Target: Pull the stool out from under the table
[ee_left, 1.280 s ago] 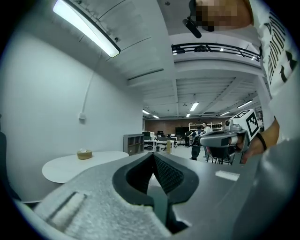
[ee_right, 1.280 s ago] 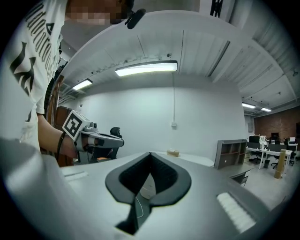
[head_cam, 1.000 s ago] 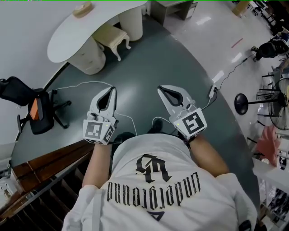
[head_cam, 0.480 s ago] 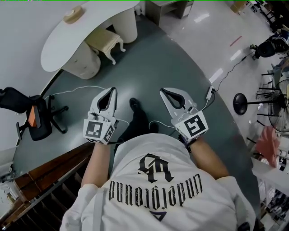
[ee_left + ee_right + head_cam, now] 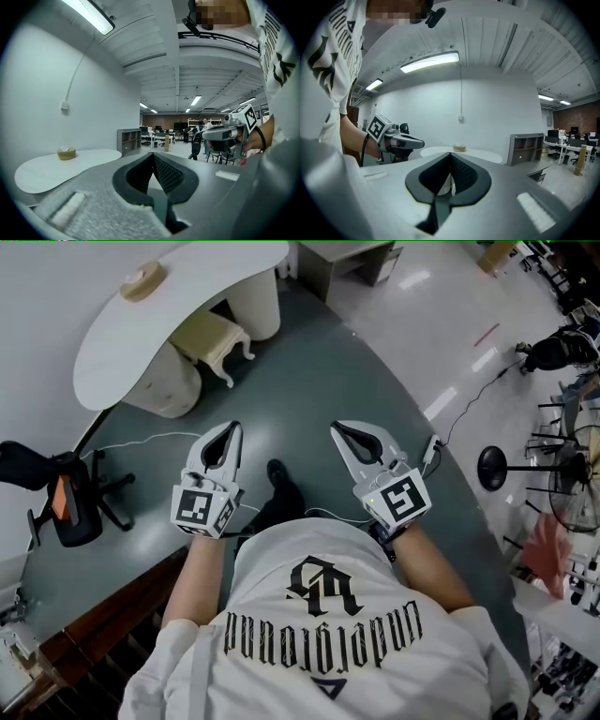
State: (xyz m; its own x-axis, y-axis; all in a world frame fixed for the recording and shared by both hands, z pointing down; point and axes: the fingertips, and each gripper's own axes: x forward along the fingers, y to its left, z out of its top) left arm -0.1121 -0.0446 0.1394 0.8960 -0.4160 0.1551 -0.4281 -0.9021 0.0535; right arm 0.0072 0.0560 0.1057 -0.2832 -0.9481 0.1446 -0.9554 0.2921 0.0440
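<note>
Cream carved-leg stool (image 5: 217,337) is tucked partly under the white curved table (image 5: 117,348), well beyond the closed, empty left gripper (image 5: 231,427) and right gripper (image 5: 336,427); the white shirt (image 5: 281,563) is printed "Underground".

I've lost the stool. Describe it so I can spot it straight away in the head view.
Find the white curved table at the head view's upper left. Tucked under its edge, between its two round pedestals, stands the stool. It is the only low cream piece with a squarish seat and curved legs; the pedestals are plain cylinders.
</note>
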